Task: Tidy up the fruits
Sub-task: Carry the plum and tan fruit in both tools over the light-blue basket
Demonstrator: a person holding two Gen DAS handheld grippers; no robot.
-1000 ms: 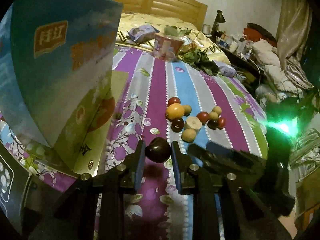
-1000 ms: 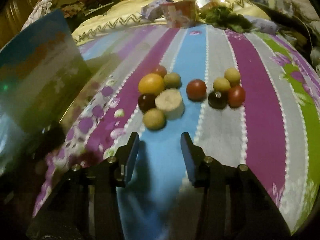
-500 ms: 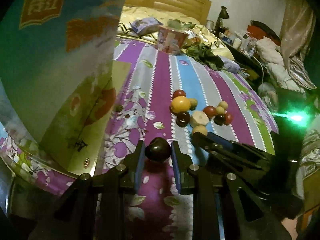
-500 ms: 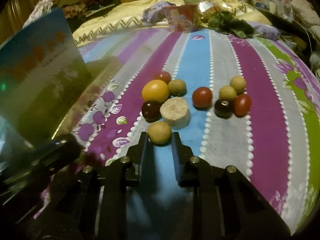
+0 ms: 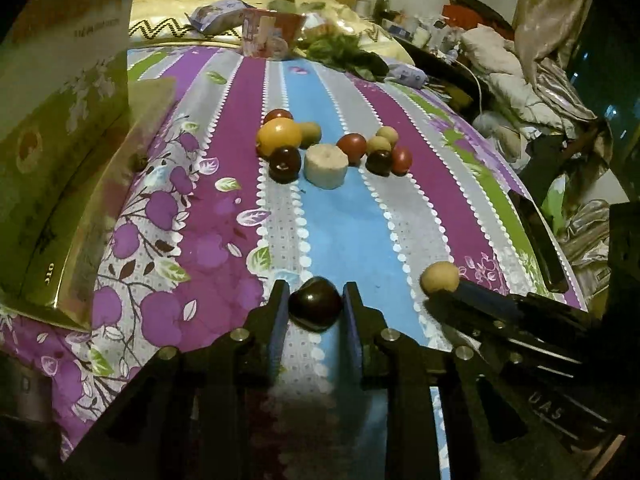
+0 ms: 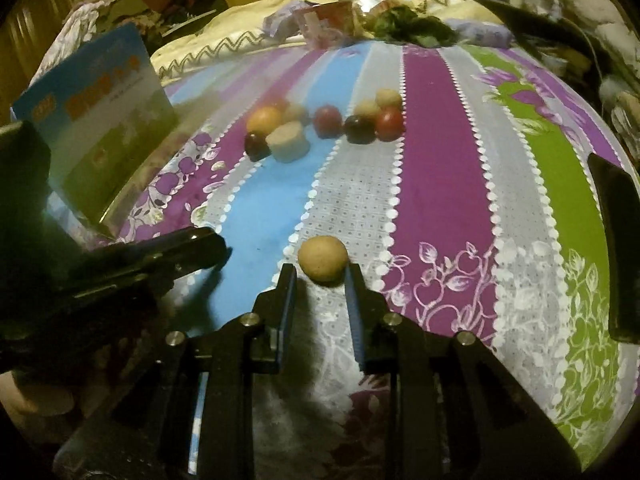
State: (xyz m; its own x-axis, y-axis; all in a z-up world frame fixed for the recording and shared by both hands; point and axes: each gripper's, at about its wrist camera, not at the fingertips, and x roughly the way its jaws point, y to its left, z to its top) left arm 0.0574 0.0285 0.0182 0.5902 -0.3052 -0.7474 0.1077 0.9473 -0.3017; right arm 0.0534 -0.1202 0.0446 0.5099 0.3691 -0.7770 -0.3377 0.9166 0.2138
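Note:
My left gripper is shut on a dark plum, held above the striped bedspread. My right gripper is shut on a small tan round fruit; it also shows in the left wrist view at the right. The rest of the fruit lies in a cluster farther up the bed: an orange, a dark plum, a pale banana slice, red fruits and small tan ones. The cluster shows blurred in the right wrist view.
An open cardboard fruit box stands at the left, seen also in the right wrist view. A printed cup, greens and packets lie near the headboard. A dark flat object lies at the right edge. Clutter fills the room beyond the bed's right side.
My right gripper closed on the tan fruit and pulled it back from the cluster. My left gripper, still holding the plum, swung right, away from the box.

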